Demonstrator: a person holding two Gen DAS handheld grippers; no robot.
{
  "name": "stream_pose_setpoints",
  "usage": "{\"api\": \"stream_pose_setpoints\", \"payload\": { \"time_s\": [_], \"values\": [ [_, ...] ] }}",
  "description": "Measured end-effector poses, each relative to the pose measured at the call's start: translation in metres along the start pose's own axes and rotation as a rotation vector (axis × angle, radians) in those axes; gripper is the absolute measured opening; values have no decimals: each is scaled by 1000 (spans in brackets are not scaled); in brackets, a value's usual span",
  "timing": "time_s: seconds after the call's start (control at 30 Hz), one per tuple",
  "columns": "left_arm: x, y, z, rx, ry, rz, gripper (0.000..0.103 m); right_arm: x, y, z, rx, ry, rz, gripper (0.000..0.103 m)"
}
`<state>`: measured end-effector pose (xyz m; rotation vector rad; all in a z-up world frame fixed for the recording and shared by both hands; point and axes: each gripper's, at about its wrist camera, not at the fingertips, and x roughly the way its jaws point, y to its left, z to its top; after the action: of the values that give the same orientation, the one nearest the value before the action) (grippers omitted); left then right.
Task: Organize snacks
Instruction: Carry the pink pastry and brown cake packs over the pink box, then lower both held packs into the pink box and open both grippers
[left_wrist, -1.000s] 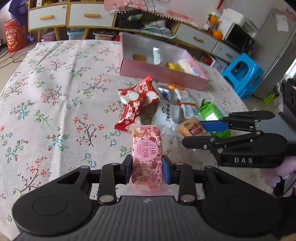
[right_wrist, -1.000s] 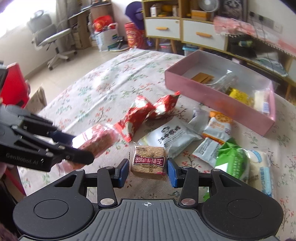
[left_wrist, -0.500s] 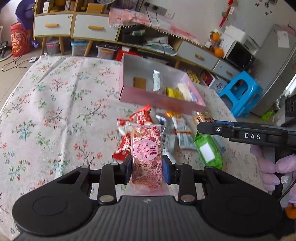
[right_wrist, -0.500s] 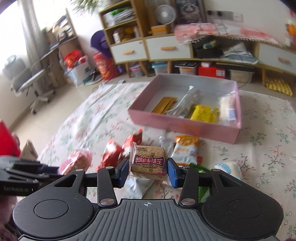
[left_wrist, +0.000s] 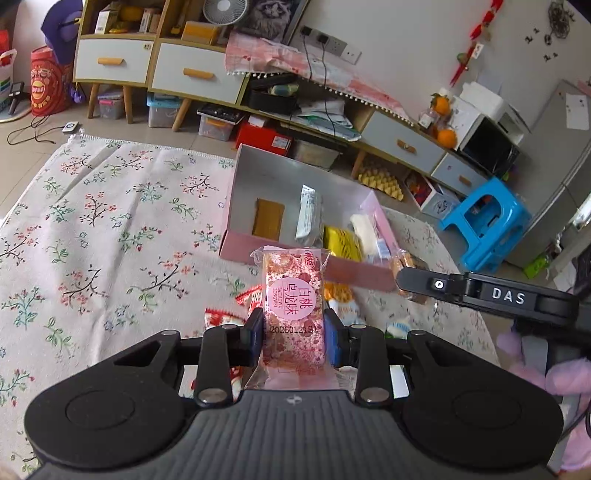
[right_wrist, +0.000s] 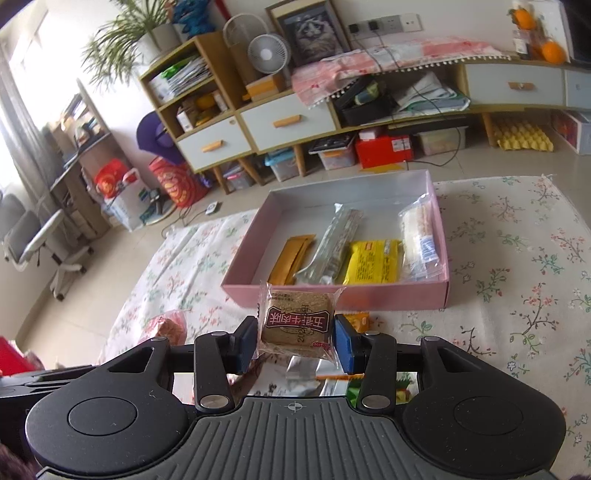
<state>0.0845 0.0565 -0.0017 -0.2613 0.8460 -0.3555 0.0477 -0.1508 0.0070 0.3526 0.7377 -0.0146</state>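
Here, left of the pink box (left_wrist: 236, 206), bare flowered cloth (left_wrist: 110, 221) lies open to its fringed edge. The left gripper (left_wrist: 294, 334) clamps a pink packet (left_wrist: 294, 310) before the box's near wall; the right gripper (right_wrist: 295, 341) pinches a brown biscuit (right_wrist: 297, 319) there too.
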Motion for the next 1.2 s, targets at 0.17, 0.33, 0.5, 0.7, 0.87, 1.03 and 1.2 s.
{"api": "stream_pose_setpoints", "payload": {
  "time_s": [0.17, 0.33, 0.5, 0.7, 0.87, 1.03, 1.2],
  "values": [
    [9, 1, 8, -63, -13, 6, 30, 1, -13, 8, 82, -19, 3, 42],
    [13, -7, 13, -64, -15, -19, 30, 2, -27, 13, 171, -34, 11, 42],
    [32, -10, 29, 23, 12, 12, 30, 12, -46, 30, 236, -37, 14, 42],
    [64, -5, 56, 107, -9, 48, 30, 40, -65, 58, 268, -26, 10, 42],
    [98, 4, 71, 83, 1, 53, 30, 65, -75, 67, 254, -41, -5, 42],
    [122, 5, 83, 95, 4, 81, 30, 91, -85, 77, 243, -36, -14, 42],
    [139, 3, 91, 110, 3, 77, 30, 108, -91, 80, 246, -47, 5, 43]
  ]
}}
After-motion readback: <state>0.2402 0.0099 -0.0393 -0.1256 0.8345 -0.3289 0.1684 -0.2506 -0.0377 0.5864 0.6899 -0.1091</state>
